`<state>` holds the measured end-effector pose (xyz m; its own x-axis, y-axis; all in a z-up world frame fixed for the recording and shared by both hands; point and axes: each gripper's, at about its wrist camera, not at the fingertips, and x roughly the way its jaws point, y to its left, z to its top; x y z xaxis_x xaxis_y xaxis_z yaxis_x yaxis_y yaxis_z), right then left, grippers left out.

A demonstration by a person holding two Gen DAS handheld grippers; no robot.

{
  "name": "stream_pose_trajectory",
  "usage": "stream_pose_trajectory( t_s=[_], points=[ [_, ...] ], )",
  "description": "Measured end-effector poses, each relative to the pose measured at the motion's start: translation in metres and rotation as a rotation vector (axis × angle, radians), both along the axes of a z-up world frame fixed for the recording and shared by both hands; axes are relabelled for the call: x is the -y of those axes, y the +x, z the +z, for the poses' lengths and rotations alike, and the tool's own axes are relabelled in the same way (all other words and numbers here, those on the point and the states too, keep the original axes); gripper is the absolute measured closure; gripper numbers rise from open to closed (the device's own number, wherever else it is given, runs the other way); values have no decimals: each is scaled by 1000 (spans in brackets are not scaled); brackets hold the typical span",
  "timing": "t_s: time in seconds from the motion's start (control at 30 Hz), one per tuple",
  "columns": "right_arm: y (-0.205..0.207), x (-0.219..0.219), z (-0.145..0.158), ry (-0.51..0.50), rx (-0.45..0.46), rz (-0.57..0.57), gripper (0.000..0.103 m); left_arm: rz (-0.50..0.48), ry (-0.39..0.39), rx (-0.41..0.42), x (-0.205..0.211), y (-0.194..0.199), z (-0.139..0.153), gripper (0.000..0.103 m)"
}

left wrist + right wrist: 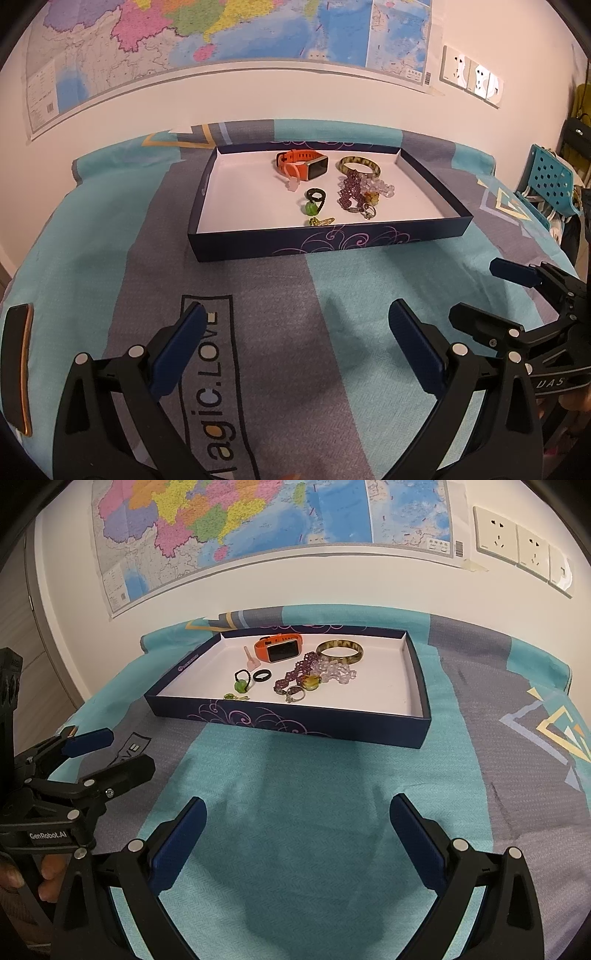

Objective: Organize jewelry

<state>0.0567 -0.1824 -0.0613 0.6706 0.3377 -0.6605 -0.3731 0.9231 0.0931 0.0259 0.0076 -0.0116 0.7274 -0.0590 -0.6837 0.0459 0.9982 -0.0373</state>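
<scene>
Progress: as far as the pictures show, every visible piece lies inside the box (413, 686); none lies on the bedspread (295, 812). Sorting within the box appears not yet done, judging by the tangled cluster.
Box: dark blue, shallow, white floor, swirl pattern on near wall; sits on the far half of the bed, well apart from both tongs.
Watch (279, 648): orange strap, dark screen, far centre of box.
Bangle (340, 651): mottled olive-brown, just right of watch.
Bead strands (295, 674): purple and clear, heaped together, touching; an amber bead and a metal ring sit at the heap's near end.
Small items: black ring (263, 675), green-bead loop (241, 684), pale pink piece (251, 659), left of the heap, apart from each other.
Left tongs (297, 345): spread wide, holding nothing, over near bedspread.
Right tongs (297, 834): spread wide, holding nothing, near edge.
</scene>
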Motion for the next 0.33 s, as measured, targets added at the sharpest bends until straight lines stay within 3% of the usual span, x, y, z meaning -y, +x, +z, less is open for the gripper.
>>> stream_pose_trajectory(
  t_s=[0.2, 0.3, 0.33],
  points=[
    [15, 43, -1, -70, -28, -77, 7, 14, -5, -50, -10, 7, -6, 6],
    [33, 89, -4, -195, -36, -186, 7, 40, -7, -60, -26, 9, -9, 6],
    [33, 89, -4, -195, -36, -186, 7, 50, -7, -64, -32, 10, -9, 6]
  ],
)
